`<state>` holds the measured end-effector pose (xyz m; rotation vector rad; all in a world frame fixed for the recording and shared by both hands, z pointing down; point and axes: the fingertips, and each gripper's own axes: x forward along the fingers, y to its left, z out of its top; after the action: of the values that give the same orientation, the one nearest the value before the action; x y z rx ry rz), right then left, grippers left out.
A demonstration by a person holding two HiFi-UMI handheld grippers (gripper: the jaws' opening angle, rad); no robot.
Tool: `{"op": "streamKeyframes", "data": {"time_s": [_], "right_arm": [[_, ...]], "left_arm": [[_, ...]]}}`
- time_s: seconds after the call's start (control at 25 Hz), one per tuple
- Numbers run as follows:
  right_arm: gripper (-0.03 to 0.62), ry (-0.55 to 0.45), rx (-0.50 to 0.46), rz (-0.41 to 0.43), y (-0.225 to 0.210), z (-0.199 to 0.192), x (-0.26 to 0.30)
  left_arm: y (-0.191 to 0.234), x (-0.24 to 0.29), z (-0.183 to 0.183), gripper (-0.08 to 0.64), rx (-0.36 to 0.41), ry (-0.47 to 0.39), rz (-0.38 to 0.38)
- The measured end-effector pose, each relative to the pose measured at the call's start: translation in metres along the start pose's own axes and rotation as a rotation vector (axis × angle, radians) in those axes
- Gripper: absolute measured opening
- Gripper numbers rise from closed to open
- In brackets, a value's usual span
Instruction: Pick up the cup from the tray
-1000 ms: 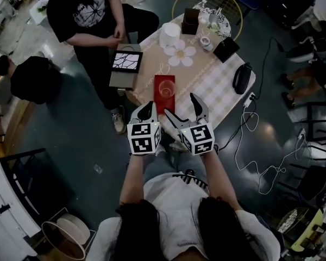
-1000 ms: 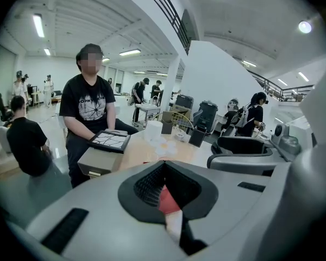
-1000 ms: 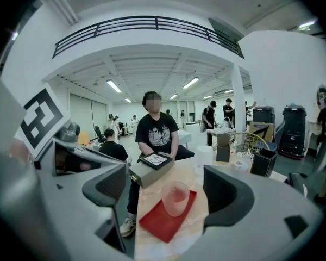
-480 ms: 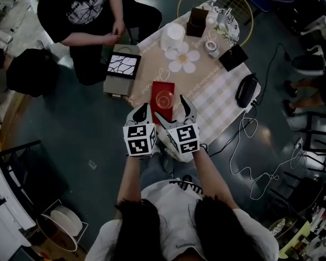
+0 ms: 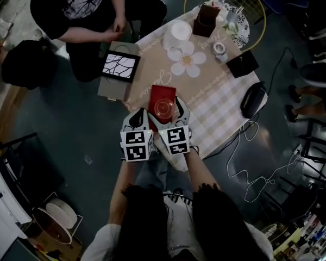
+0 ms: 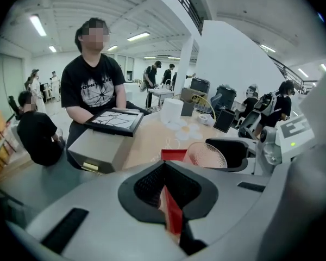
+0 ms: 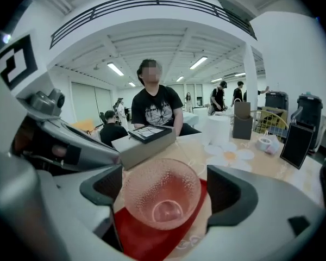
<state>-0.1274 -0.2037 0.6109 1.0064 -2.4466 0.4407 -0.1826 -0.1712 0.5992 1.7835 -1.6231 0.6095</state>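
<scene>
A clear dimpled cup (image 7: 162, 197) stands upright on a red tray (image 7: 146, 235) near the table's front edge. My right gripper (image 7: 164, 193) has a jaw on each side of the cup; the jaws are opening and the pads stand clear of the glass. In the head view the cup (image 5: 163, 107) sits on the tray (image 5: 162, 91) between the right gripper's (image 5: 167, 112) fingers. My left gripper (image 6: 165, 186) is shut on the tray's near left edge, red showing between its pads. In the left gripper view, the cup (image 6: 206, 155) is just beyond. In the head view, the left gripper (image 5: 140, 116) lies beside the right.
A grey box with a black tablet (image 5: 118, 72) sits at the table's left corner, in front of a seated person in black (image 5: 76, 10). A white flower mat (image 5: 186, 60), a white cylinder (image 5: 179, 32), a tape roll (image 5: 220, 49) and black items (image 5: 242, 63) lie further back on the checked table (image 5: 223, 102).
Both grippers have moved forward to the tray. The right jaws now straddle the cup and the left has closed on the tray's edge.
</scene>
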Motion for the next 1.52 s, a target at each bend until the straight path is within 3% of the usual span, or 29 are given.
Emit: {"op": "streamKeyframes", "data": {"time_s": [0.2, 0.4, 0.48, 0.88, 1.52], "right_arm": [[0.469, -0.015, -0.003, -0.045, -0.005, -0.007, 0.008], [0.461, -0.006, 0.01, -0.021, -0.004, -0.01, 0.014], [0.413, 0.004, -0.007, -0.021, -0.003, -0.012, 0.014], [0.411, -0.014, -0.029, -0.025, -0.005, 0.002, 0.001], [0.411, -0.038, 0.065, -0.194, -0.086, -0.003, -0.06]], "left_arm": [[0.003, 0.01, -0.007, 0.005, -0.035, 0.0, -0.013], [0.006, 0.015, -0.002, 0.005, -0.038, -0.018, -0.014], [0.004, 0.014, -0.003, 0.005, -0.032, -0.017, -0.017], [-0.004, 0.007, 0.008, 0.005, -0.037, -0.05, -0.038], [-0.077, 0.018, 0.017, 0.005, -0.007, -0.06, -0.147]]}}
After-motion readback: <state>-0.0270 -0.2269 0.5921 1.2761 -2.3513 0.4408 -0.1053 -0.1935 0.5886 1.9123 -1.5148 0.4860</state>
